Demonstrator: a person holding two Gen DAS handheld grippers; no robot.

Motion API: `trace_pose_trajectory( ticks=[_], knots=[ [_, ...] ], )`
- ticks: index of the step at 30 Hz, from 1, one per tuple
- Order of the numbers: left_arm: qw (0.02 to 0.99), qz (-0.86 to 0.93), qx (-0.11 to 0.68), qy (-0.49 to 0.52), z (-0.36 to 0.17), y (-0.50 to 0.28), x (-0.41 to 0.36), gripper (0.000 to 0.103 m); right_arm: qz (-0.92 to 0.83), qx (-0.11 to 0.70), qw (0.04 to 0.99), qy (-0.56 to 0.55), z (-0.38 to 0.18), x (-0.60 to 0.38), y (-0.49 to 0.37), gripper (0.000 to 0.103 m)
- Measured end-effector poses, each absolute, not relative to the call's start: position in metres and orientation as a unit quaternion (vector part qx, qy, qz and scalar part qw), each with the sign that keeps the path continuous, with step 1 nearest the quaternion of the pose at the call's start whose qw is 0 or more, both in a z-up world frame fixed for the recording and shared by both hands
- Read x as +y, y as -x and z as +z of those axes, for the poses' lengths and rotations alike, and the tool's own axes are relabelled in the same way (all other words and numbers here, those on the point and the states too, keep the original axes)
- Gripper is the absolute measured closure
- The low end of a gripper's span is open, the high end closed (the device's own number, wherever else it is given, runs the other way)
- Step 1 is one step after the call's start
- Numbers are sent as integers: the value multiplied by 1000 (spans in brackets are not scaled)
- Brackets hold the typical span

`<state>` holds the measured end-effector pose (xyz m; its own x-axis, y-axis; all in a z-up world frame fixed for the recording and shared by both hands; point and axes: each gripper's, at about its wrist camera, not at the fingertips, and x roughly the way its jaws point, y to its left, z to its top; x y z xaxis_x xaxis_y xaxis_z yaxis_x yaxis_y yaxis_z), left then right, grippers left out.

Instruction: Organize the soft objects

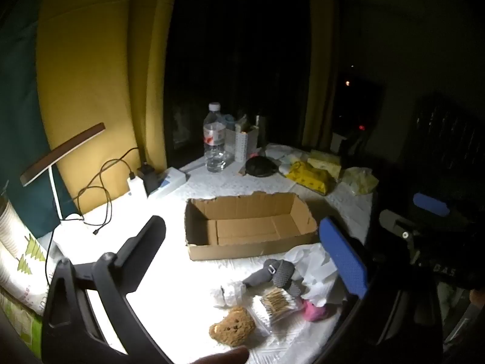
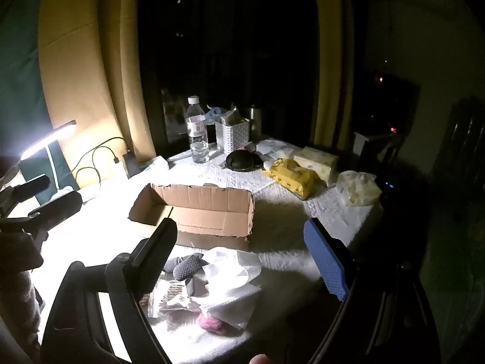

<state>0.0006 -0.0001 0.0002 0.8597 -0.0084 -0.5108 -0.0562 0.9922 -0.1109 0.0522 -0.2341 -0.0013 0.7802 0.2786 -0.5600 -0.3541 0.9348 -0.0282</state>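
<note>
left tool (image 1: 242, 236) spread wide, grasping nothing, above white-covered bench (image 1: 169, 279); right tool (image 2: 242, 251) likewise spread, empty; open brown cardboard box (image 1: 248, 224) lay empty mid-bench; just before it, soft pile: brown bear-shaped sponge (image 1: 232, 326), grey knitted socks (image 1: 274, 274), crumpled white tissue (image 2: 230, 285), pink fluffy ball (image 2: 213, 324)

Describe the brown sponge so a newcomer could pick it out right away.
Start at the open cardboard box in the middle of the white-covered table. In front of it lies a heap of soft things; the brown sponge sits at the near left edge of that heap, beside the clear pack of cotton swabs. It is the only tan, porous, lumpy piece there; its neighbours are white, grey or pink.
</note>
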Motion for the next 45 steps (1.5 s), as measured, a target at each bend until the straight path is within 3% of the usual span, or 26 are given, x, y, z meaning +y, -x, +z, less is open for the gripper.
trace_pose_trajectory(
  ticks=[45],
  knots=[
    [964,22,255,71,-5,-3,14,1,171,292,939,67,-8,-227,-56,15]
  ],
)
